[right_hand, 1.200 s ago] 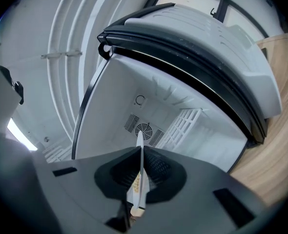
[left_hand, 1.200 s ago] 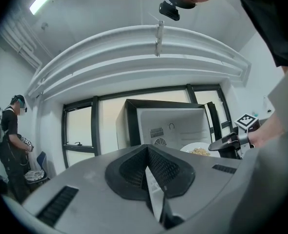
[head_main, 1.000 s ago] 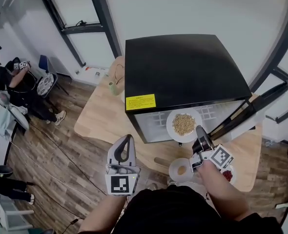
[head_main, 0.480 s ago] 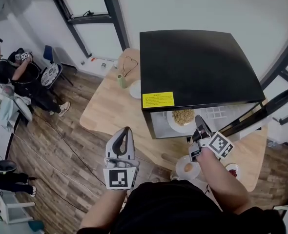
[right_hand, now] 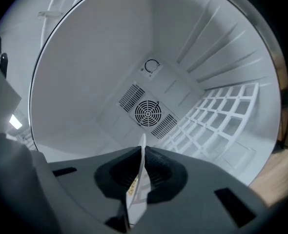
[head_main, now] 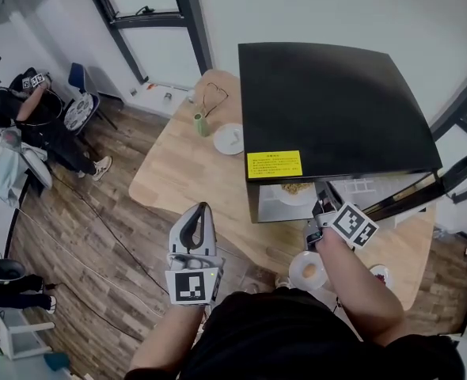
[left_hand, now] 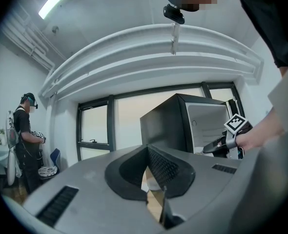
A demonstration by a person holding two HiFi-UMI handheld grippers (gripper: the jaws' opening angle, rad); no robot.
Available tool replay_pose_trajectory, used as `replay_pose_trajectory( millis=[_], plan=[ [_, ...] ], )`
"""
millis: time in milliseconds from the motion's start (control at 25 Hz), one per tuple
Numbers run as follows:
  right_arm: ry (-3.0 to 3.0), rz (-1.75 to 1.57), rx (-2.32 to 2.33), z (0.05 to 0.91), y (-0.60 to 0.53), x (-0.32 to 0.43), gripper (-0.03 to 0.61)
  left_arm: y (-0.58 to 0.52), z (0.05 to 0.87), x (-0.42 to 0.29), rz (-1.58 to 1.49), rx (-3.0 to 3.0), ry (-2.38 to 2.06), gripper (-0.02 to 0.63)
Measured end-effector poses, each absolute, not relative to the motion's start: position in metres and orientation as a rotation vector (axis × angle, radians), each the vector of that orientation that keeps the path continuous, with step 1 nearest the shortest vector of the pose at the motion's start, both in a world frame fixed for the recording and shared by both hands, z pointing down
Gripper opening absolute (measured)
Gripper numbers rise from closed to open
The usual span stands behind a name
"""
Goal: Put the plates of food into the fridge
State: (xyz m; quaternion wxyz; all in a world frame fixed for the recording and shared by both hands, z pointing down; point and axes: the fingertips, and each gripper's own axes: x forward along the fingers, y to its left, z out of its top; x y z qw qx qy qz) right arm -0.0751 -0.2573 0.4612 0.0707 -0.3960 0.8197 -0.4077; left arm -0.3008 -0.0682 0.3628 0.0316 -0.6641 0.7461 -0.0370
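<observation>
A white plate of noodles lies mostly under the black top of the fridge, inside the open compartment. My right gripper is at the fridge mouth, shut on the plate's near rim. In the right gripper view the thin white rim stands edge-on between the pads, at my right gripper, with the white fridge interior beyond. My left gripper hangs over the table's front edge, shut and holding nothing. Behind my right hand sit a plate with a tan bun and a plate of red food.
The fridge door stands open to the right. A wire shelf and a fan vent line the inside. A small white plate and a green cup stand on the wooden table. A person sits far left.
My right gripper has carried the noodle plate deeper into the fridge, so most of it is now hidden under the top. The left gripper has drifted slightly.
</observation>
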Motion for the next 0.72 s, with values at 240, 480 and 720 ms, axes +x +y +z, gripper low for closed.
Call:
replay_pose_trajectory(
  millis=[240, 480, 720],
  plan=[
    [2.585, -1.151, -1.406, 0.48, -0.269, -0.081, 0.042, -0.063, 0.37, -0.31, -0.109, -2.038, 2.333, 0.005],
    [2.778, -1.012, -1.519, 0.488, -0.274, -0.088, 0.077, -0.059, 0.369, -0.315, -0.112, -2.026, 2.338, 0.005],
    [2.822, -0.933, -1.541, 0.482, -0.276, -0.087, 0.153, -0.062, 0.366, -0.308, -0.133, -2.062, 2.29, 0.005]
  ],
)
